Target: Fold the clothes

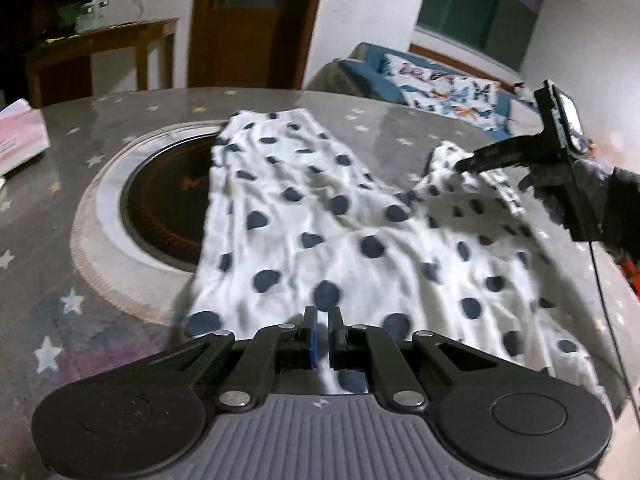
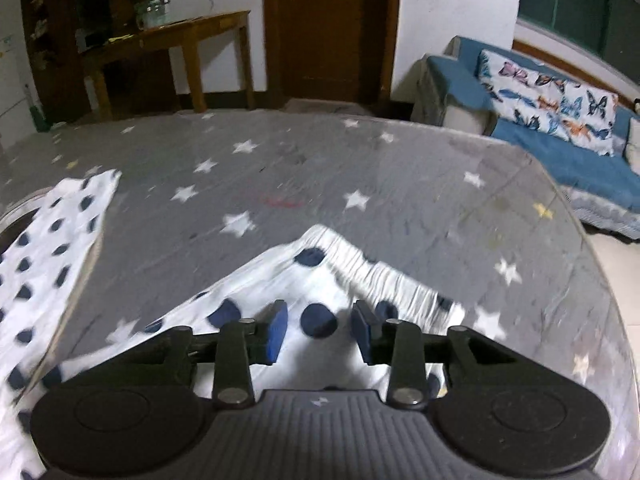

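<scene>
White cotton with navy polka dots, one garment (image 1: 320, 216), lies spread across the middle of a round table (image 1: 132, 308) covered in a grey cloth printed with pale stars. Its left edge overlaps the dark circular hotplate (image 1: 168, 204) sunk in the tabletop and ringed in white; its near hem runs right up to the left gripper (image 1: 322, 318). That gripper's two fingers stand almost together with only a narrow slot between the pads, and fabric shows through the slot, though whether they actually pinch the hem I cannot tell.

Over on the far right corner of the garment, the right gripper (image 1: 464, 164) points down into a raised peak of cloth, held by a black-gloved hand (image 1: 568, 196). From its own wrist camera the right gripper (image 2: 319, 326) has its blue-padded fingers (image 2: 278, 330) spread apart, the gathered elastic waistband (image 2: 384, 272) lying beyond and between them, nothing clamped.

Bare starred tabletop stretches wide beyond the waistband to the table's far rim, and more lies open to the right, up to the curved edge. A second flap of the same garment (image 2: 52, 240) sits at the left of that view, apart from the waistband corner.

Off the table: one pink-and-white box (image 1: 20, 136) at the left rim, one wooden side table (image 2: 168, 52), one brown door (image 2: 328, 24), and one blue sofa (image 2: 560, 148) carrying a butterfly-print cushion (image 2: 548, 100).
</scene>
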